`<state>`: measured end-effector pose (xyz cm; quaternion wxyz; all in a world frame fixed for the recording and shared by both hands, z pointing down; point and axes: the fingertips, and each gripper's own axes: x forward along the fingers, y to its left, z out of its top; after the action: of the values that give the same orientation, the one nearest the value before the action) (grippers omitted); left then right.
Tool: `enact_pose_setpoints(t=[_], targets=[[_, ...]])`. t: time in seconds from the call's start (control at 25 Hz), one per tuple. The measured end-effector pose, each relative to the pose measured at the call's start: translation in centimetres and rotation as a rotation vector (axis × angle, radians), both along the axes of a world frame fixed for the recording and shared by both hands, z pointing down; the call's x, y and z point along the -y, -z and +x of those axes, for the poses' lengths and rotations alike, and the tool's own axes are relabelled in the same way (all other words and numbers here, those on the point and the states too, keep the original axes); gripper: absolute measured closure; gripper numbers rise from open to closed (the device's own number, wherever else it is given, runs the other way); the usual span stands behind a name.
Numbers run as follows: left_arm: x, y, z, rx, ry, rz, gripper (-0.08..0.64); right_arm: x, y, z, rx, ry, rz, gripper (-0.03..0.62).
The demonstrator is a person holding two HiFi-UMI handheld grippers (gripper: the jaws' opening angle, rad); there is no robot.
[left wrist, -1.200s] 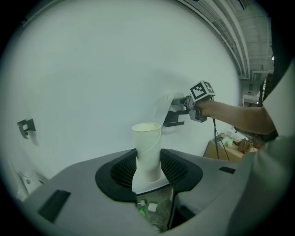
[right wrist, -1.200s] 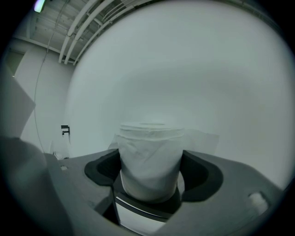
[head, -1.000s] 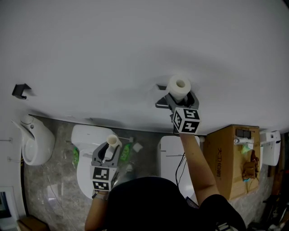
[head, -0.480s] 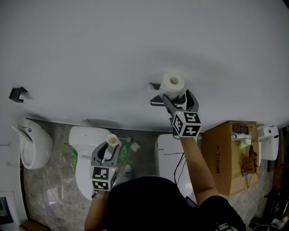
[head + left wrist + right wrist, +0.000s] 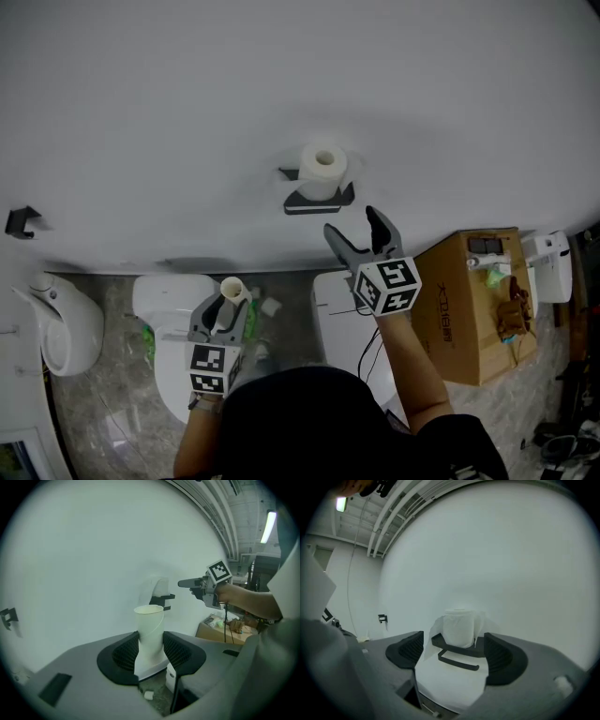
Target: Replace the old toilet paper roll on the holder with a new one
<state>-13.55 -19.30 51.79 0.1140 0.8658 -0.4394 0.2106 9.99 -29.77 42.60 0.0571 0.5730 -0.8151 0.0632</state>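
Ahead, a white wall [image 5: 187,94] carries the holder [image 5: 302,207]; left claw [image 5: 225,311] grips a cardboard tube [image 5: 232,289], right claw [image 5: 352,221] closes empty.

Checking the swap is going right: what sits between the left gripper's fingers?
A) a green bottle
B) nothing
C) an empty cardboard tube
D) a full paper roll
C: the left gripper is shut on an empty cardboard tube; the full roll stands on the wall holder.

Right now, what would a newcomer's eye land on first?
A white paper roll stands on the black wall holder, top centre in the head view. Just below it the right tongs are closing with nothing between them. Lower left, the left tongs grip a bare cardboard tube.
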Motion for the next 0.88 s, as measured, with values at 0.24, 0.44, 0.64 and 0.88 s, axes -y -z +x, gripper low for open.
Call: enact_pose_setpoints(t=[0.24, 0.44, 0.64, 0.88], targets=[[0.0, 0.5, 2.6, 0.001, -0.079, -0.004, 0.387, -5.1, -0.6, 1.6, 0.011, -0.009, -0.031, 0.275], [-0.3, 0.7, 4.9, -0.008, -0.142, 0.011, 0.387, -9.1, -1.3, 2.7, 0.013, -0.022, -0.039, 0.349], [-0.5, 1.4, 7.0, -0.021, -0.198, 0.04, 0.387, -12.1, -1.8, 3.6, 0.006, -0.045, -0.04, 0.425], [-1.3, 1.5, 8.8, -0.02, -0.26, 0.049, 0.387, -14.8, -2.7, 3.9, -0.007, -0.048, -0.062, 0.489]])
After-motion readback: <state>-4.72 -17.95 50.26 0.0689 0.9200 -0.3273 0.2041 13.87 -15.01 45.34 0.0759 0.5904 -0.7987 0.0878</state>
